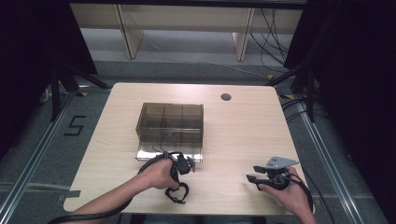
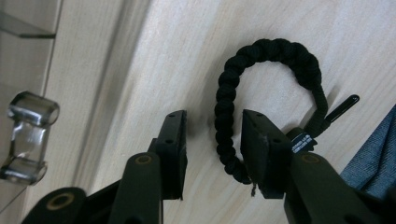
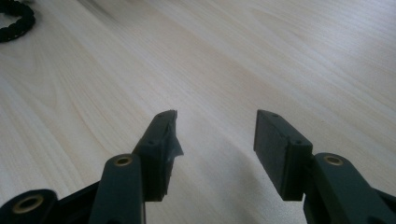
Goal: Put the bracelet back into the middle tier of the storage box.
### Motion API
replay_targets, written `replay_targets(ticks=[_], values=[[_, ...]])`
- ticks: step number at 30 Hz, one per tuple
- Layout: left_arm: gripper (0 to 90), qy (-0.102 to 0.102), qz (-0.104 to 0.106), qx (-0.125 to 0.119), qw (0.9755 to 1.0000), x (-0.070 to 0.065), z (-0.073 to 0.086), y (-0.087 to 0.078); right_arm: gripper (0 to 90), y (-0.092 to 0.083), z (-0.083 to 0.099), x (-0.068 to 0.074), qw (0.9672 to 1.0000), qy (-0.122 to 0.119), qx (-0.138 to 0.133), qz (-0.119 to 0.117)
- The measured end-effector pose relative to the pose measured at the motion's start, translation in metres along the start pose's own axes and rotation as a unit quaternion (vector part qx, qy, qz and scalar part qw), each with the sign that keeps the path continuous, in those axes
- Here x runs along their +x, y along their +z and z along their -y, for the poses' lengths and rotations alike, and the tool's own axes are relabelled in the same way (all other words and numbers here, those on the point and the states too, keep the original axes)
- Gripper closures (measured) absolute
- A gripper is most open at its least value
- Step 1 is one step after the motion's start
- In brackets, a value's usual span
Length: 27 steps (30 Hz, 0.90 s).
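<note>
Item 1 — left claw (image 2: pixel 212 135): held in the person's left hand (image 1: pixel 159 173) at the near edge of the table (image 1: pixel 243 135), pointing down at the wood. Its 2 jaws stand apart, straddling 1 side of a black braided bracelet (image 2: pixel 261 88); the cord runs between the pads, close against the right-hand pad, but whether that pad touches it cannot be told. The left-hand pad is clear of the cord.

Item 2 — black braided bracelet: lies flat on the table as an open loop, just in front of the person, near the front-left part of the tabletop. In the high view it shows under the left hand (image 1: pixel 177 192). A small black label and a thin black cord end sit at 1 end of the loop in the left gripper view.

Item 3 — right claw (image 3: pixel 215 133): held in the right hand (image 1: pixel 287 189) at the front-right of the table, well apart from the bracelet. Jaws apart, with bare wood between them.

Item 4 — smoked transparent box (image 1: pixel 170 122): divided into compartments, standing mid-table just beyond the left hand, on a clear base (image 1: pixel 144 156). A clear plastic latch (image 2: pixel 28 135) shows at the left of the left gripper view.

Item 5 — round cable hole (image 1: pixel 226 97): in the far part of the tabletop.
</note>
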<state>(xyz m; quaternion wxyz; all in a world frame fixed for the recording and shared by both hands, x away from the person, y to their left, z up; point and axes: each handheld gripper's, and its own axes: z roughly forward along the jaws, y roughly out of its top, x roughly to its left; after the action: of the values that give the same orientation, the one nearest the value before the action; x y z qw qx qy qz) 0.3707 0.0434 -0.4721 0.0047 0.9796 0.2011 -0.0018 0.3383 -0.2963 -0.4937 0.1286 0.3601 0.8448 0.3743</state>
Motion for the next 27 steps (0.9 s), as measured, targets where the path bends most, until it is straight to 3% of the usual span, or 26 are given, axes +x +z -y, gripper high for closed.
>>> replay_targets(ticks=[2, 17, 27], values=[[62.8, 0.004, -0.001, 0.001, 1.0, -0.0009, -0.0004, 0.0005, 49.8, -0.0001, 0.0005, 0.0021, 0.9999, 0.014, 0.0, -0.001], [78.4, 0.024, -0.003, 0.011, 0.9996, -0.0058, -0.0002, 0.0056, 49.8, -0.0002, 0.0003, 0.0012, 1.0, 0.007, -0.002, -0.001], [82.4, -0.002, 0.008, 0.004, 1.0, -0.0034, 0.0034, 0.0028, 49.8, 0.0002, 0.0003, 0.0019, 1.0, 0.01, 0.0, -0.002]])
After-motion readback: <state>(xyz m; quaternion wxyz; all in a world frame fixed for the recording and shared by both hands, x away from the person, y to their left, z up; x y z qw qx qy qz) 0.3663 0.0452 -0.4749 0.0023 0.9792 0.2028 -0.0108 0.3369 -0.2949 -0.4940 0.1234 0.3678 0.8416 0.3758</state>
